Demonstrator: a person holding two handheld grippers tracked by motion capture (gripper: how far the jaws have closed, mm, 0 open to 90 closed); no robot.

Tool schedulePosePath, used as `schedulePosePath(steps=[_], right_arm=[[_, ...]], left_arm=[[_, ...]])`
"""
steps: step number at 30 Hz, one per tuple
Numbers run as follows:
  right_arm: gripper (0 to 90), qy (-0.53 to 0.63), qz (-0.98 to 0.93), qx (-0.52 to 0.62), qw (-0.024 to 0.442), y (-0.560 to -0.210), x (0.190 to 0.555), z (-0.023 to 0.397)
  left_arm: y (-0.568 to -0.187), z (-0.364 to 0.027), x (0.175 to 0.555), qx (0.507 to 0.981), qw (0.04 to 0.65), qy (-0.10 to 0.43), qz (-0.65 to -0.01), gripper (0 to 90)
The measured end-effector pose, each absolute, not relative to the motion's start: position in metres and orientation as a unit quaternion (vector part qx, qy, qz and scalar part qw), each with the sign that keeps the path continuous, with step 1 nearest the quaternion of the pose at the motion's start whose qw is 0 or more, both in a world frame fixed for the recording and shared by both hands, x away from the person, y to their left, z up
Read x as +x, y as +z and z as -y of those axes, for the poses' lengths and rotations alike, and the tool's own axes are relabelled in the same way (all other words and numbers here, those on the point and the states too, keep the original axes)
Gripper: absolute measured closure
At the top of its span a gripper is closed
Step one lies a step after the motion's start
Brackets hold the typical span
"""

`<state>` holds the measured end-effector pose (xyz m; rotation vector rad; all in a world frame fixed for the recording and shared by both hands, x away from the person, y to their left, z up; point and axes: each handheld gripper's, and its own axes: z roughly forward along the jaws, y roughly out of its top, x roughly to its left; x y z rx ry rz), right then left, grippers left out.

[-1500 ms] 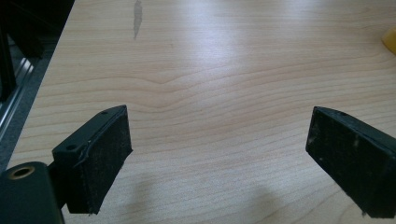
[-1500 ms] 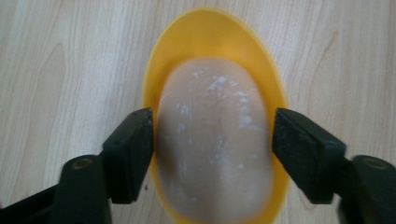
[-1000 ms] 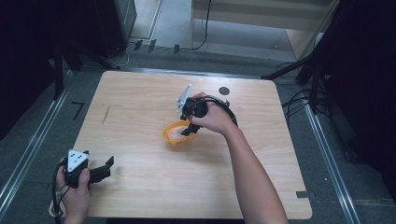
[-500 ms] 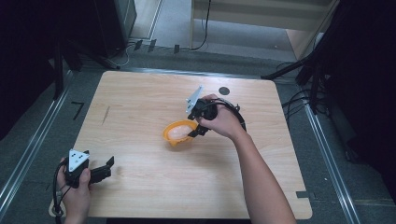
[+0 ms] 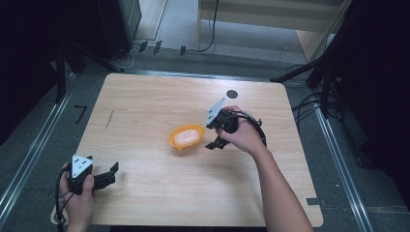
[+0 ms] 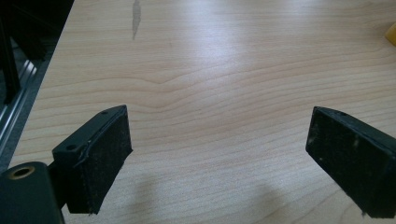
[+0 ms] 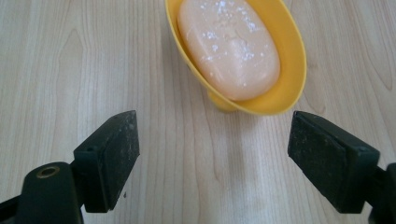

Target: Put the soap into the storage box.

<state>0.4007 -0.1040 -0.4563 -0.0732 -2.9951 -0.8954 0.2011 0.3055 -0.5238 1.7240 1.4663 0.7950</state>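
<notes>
A yellow oval soap dish (image 5: pixel 186 137) sits mid-table with a pale pink bar of soap (image 5: pixel 186 136) in it. My right gripper (image 5: pixel 209 136) is just to its right and points at it. In the right gripper view the soap (image 7: pixel 229 46) lies in the dish (image 7: pixel 290 60) just beyond my right gripper (image 7: pixel 212 122). Its jaws have just been opening and stand wide apart, with bare wood between them. My left gripper (image 5: pixel 113 174) rests open near the table's front left corner. Its pads (image 6: pixel 105 149) are spread over bare table.
The wooden table (image 5: pixel 145 106) has a dark round mark (image 5: pixel 232 94) near its far edge and a grey streak (image 6: pixel 136 16) on the left. A metal rail (image 5: pixel 29 159) runs along the floor on the left. Cables (image 5: pixel 309 104) lie off the right side.
My right gripper has let go of the dish's rim, opened wide and drawn back to the right. The dish has settled flat on the table. My left gripper has stayed put.
</notes>
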Motion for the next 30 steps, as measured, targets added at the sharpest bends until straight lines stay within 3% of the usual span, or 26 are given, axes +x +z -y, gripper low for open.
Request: schedulePosePath(steps=[12, 30], right_arm=[[14.2, -0.294, 0.954, -0.055, -0.024, -0.465, 0.387, 0.12], [14.2, -0.313, 0.944, -0.104, -0.022, -0.483, 0.359, 0.16]], left_arm=[[-0.524, -0.305, 0.201, 0.67, 0.364, 0.309, -0.569, 7.2], [-0.524, -0.305, 0.201, 0.672, 0.362, 0.311, -0.567, 7.4]])
